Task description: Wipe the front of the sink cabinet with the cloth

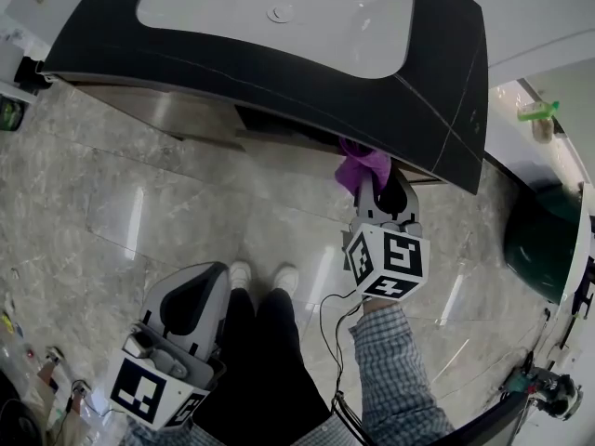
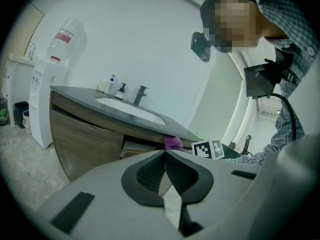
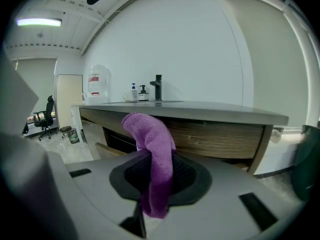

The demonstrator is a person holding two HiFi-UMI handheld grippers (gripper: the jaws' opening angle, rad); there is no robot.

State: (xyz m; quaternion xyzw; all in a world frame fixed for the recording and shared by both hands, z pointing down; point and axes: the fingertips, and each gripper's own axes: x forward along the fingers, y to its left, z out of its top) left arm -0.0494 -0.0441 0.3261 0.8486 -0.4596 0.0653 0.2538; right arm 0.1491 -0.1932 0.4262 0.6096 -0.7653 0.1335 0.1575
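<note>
Clenching the cloth (image 3: 152, 149), the right hand-held gripper (image 1: 379, 186) holds it at the cabinet (image 3: 215, 134) front, just under the desk (image 1: 279, 72) edge; contact is unclear. Wiping seems barely begun. The left hand-held gripper (image 2: 165, 159) hangs low, closed and empty.

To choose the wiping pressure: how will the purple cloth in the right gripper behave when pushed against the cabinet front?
The purple fuzzy cloth is probably floppy: its top curls over above the right gripper's jaws and its tail hangs limp. Being so soft, it should likely flatten against the brown wooden cabinet front.
</note>
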